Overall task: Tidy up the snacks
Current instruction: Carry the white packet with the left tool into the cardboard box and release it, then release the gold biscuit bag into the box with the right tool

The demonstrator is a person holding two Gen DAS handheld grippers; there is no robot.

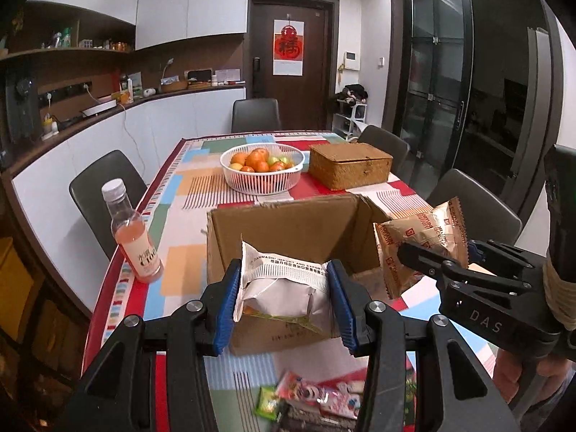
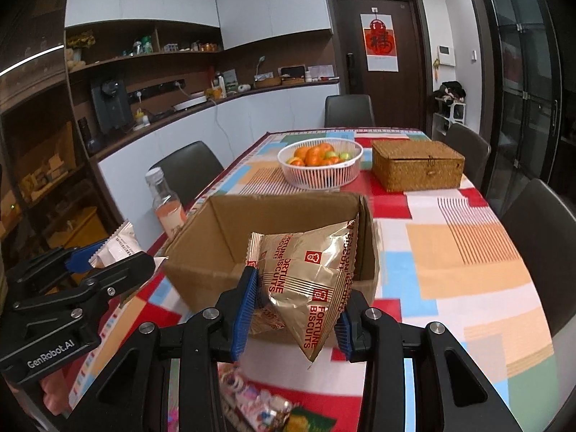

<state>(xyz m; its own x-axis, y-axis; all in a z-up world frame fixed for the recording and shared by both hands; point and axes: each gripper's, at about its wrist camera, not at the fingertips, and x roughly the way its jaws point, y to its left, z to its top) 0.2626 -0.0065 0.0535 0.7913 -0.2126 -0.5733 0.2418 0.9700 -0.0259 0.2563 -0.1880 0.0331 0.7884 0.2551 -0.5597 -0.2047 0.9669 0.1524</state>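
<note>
An open cardboard box [image 1: 288, 226] [image 2: 223, 237] stands on the patterned tablecloth. My left gripper [image 1: 284, 302] is shut on a white snack packet [image 1: 284, 288] and holds it over the box's near edge; the packet also shows in the right wrist view [image 2: 118, 244]. My right gripper [image 2: 295, 309] is shut on a gold Fortune Biscuits packet [image 2: 306, 277] above the box's right near corner; it shows in the left wrist view [image 1: 421, 244]. Several loose snack packets [image 1: 316, 399] [image 2: 259, 403] lie on the table in front of the box.
A bottle of pink drink [image 1: 135, 241] [image 2: 167, 205] stands left of the box. A white basket of fruit [image 1: 262, 169] [image 2: 320, 165] and a woven lidded box [image 1: 349, 165] [image 2: 417, 165] sit behind it. Dark chairs [image 1: 108, 194] surround the table.
</note>
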